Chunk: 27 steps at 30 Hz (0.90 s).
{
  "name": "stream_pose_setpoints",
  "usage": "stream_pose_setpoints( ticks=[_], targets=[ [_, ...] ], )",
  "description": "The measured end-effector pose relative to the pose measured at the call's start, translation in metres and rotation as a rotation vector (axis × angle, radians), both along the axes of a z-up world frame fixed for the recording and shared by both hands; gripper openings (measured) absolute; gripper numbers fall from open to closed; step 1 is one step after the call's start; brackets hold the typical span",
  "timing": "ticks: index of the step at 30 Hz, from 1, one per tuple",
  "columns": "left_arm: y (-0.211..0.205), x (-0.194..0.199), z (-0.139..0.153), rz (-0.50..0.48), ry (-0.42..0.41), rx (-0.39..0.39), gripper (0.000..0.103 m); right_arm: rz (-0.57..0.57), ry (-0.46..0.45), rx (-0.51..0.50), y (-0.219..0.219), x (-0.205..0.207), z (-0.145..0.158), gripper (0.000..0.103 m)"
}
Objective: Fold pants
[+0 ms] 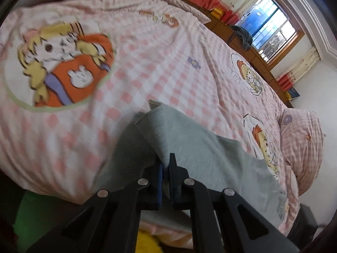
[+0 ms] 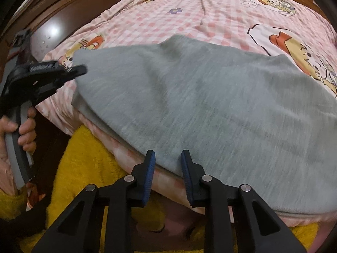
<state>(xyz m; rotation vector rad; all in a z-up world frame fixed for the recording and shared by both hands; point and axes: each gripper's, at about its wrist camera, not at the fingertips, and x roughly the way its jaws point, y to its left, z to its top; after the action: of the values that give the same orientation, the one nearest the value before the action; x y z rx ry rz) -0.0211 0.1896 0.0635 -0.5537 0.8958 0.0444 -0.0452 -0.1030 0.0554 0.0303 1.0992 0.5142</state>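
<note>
In the left wrist view, the left claw is seen clenched on a raised fold of the grey pants, which spread toward four o'clock over the pink checked quilt of the bed. In the right wrist view, the pants are seen as a plain, soft, fleecy grey cloth lying near the bed's front edge; the right claw is released, its jaws apart at the hem at six o'clock. The cloth is judged light and limp, best taken at hems and corners.
</note>
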Motion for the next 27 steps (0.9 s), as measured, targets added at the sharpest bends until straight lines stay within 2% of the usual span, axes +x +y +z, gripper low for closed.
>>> stream_pose_setpoints(
  ticks=[2,8,11,13,16,20,22,24,27],
  targets=[
    [0.004,-0.008,-0.003,-0.001,0.02,0.001,0.005,-0.006,0.003,0.008,-0.002,0.001,-0.001,0.027],
    [0.011,-0.02,-0.035,0.009,0.093,-0.022,0.005,-0.003,0.026,0.004,-0.002,0.0,-0.009,0.027],
    [0.015,-0.023,-0.039,0.028,0.112,-0.02,0.009,0.0,0.038,-0.002,-0.002,0.002,-0.011,0.027],
    [0.019,-0.026,-0.035,0.054,0.108,0.01,0.013,-0.003,0.046,0.003,-0.003,0.003,-0.011,0.027],
    [0.026,-0.032,-0.025,0.1,0.118,0.143,0.014,-0.006,0.044,0.009,-0.003,0.005,-0.007,0.027],
    [0.037,-0.036,-0.017,0.108,0.093,0.158,0.014,-0.012,0.026,0.01,-0.002,0.013,0.0,0.027],
    [0.039,-0.029,-0.01,0.079,0.066,0.138,0.019,-0.02,0.028,0.021,-0.001,0.02,0.002,0.027],
    [0.039,-0.016,-0.006,0.044,0.055,0.121,0.036,-0.033,0.035,0.025,-0.001,0.024,0.002,0.027],
    [0.033,0.013,0.0,-0.026,0.023,0.127,0.039,-0.056,0.05,0.044,-0.002,0.026,0.0,0.027]
  ],
)
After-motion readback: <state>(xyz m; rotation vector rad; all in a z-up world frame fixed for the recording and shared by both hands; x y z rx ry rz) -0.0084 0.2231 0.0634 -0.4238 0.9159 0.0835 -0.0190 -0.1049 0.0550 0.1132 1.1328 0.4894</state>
